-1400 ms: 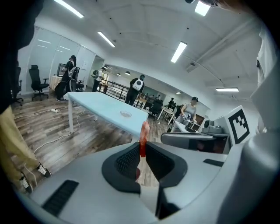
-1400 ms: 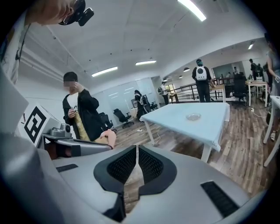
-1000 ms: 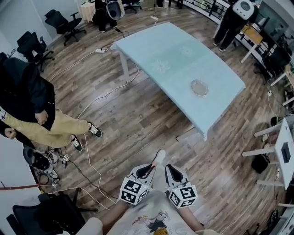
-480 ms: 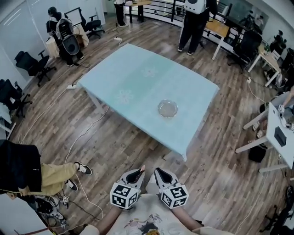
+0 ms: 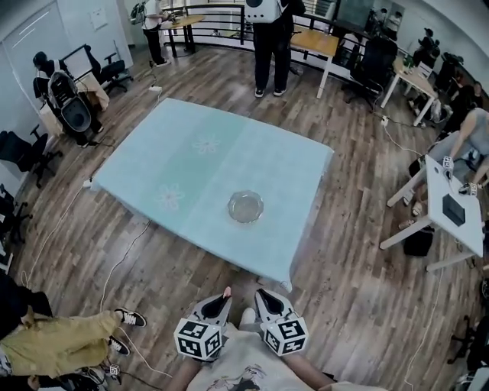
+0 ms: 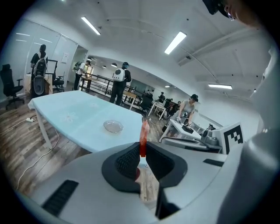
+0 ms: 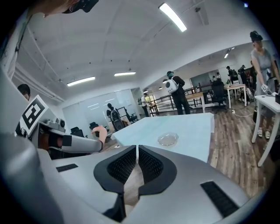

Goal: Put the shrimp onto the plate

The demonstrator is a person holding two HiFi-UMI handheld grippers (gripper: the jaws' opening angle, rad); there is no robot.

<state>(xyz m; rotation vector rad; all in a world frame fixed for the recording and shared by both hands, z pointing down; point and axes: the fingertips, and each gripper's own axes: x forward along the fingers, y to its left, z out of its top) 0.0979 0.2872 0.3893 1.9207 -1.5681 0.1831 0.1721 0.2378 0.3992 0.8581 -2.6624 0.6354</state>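
Observation:
A clear glass plate [image 5: 245, 206] sits near the front edge of the light-blue table [image 5: 191, 164], also seen as plate [image 6: 113, 126] and plate [image 7: 168, 139]. My left gripper [image 5: 218, 302] is held low by my body, short of the table, shut on a red-orange shrimp [image 6: 143, 135] that sticks up between its jaws; the shrimp's tip [image 5: 226, 292] shows in the head view. In its own view the left gripper [image 6: 142, 148] points toward the plate. My right gripper [image 5: 265, 298] is beside it, and the right gripper [image 7: 138, 151] is shut with nothing in it.
Wooden floor lies between me and the table. A person [image 5: 267, 23] stands past the table's far end. A white desk [image 5: 451, 214] is at the right, office chairs [image 5: 23, 149] at the left. A person in tan trousers [image 5: 53, 344] sits at the lower left beside a floor cable [image 5: 114, 267].
The head view has swung so the table and plate now sit centred and nearer. Both grippers stay low by my body, the left still holding the shrimp.

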